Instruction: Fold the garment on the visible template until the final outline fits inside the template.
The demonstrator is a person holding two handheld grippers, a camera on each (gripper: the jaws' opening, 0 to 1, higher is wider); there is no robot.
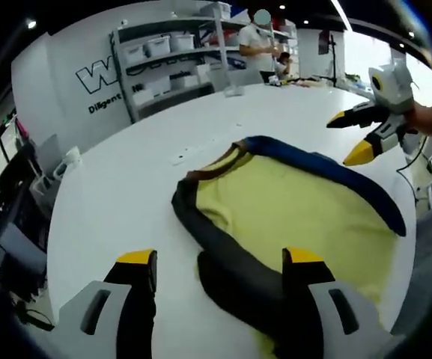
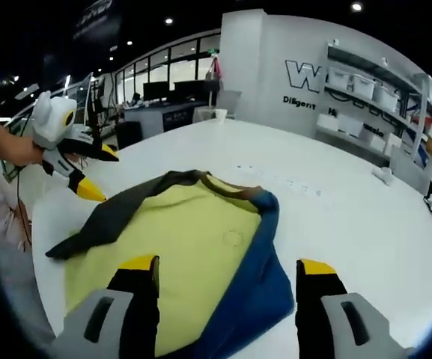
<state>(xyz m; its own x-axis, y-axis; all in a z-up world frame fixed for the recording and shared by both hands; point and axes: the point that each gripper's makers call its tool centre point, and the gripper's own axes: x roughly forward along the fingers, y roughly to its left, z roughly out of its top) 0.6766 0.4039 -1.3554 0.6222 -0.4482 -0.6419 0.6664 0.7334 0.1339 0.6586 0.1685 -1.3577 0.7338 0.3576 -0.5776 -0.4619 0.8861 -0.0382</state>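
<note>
Desk: broad white top, carrying the garment; no template outline made out on it.
Garment: yellow shirt spread flat on the desk, one sleeve dark grey, the other blue, collar end pointing away from both sets of tongs.
Long axis: from hem, nearest the tongs, to collar, farthest; roughly in line with each view's forward direction.
Grey sleeve: folded in along that edge of the garment, lying between the left tongs' jaws, lower end near the right-hand jaw.
Blue sleeve: along the opposite edge of the garment, lying ahead of and between the right tongs' jaws.
Left tongs: jaws apart, gripping nothing, hovering low over the grey-sleeve side; also seen beyond the grey sleeve, jaws parted.
Right tongs: jaws apart, empty, over the blue-sleeve side; also seen past the blue edge.
Nearer tool: left for grey sleeve, right for blue sleeve, by judgement.
Progress: folding barely begun, judging by the body lying fully open.
</note>
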